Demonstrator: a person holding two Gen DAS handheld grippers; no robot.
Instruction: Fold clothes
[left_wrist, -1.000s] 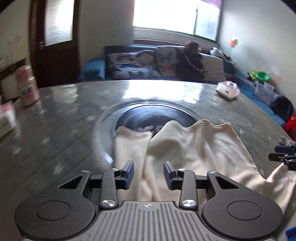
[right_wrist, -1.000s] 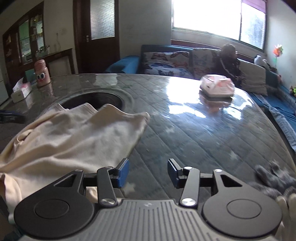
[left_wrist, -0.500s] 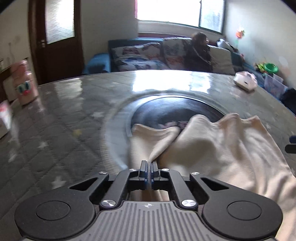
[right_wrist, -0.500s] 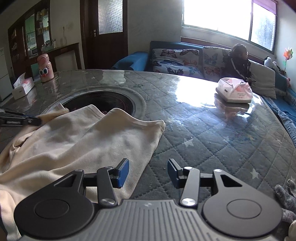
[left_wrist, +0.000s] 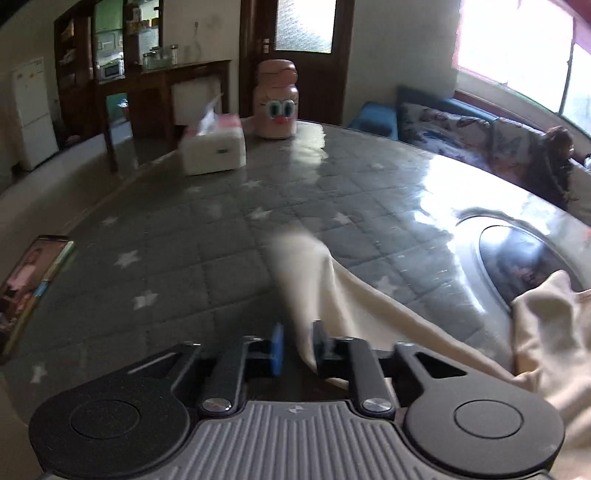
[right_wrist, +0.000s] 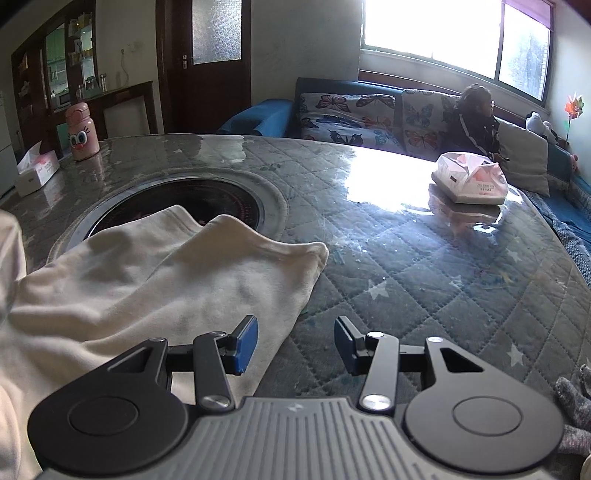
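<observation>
Left wrist view. My left gripper (left_wrist: 297, 347) has its jaws partly parted, with a gap between the blue pads; a strip of the cream garment (left_wrist: 373, 314) runs through that gap and lies against the right-hand finger. I cannot tell whether the cloth is truly pinched or only draped there. The strip's far tip is blurred, raised above the quilted table cover (left_wrist: 207, 240). The rest of the garment trails to the right, over the rim of the round dark inset (left_wrist: 517, 258) in the table. Farther off on the table: a white tissue box (left_wrist: 214, 147) with a pink cartoon-faced bottle (left_wrist: 277, 99) just beside it. A phone (left_wrist: 31, 284) lies flat near the left edge. A person sits on the sofa at far right.

Right wrist view. My right gripper (right_wrist: 295, 343) is spread wide and holds nothing. Its left finger hovers over the near edge of the garment (right_wrist: 166, 284); its right finger is over bare table cover (right_wrist: 424, 277). The garment lies bunched on the table to the left, its far folds overlapping the round inset (right_wrist: 192, 199). A pink-and-white tissue pack (right_wrist: 469, 181) sits well apart at the right, in the window glare. The pink bottle (right_wrist: 79, 131) and tissue box (right_wrist: 37, 170) stand at far left. Grey knitted fabric (right_wrist: 572, 398) shows at the lower right corner.
</observation>
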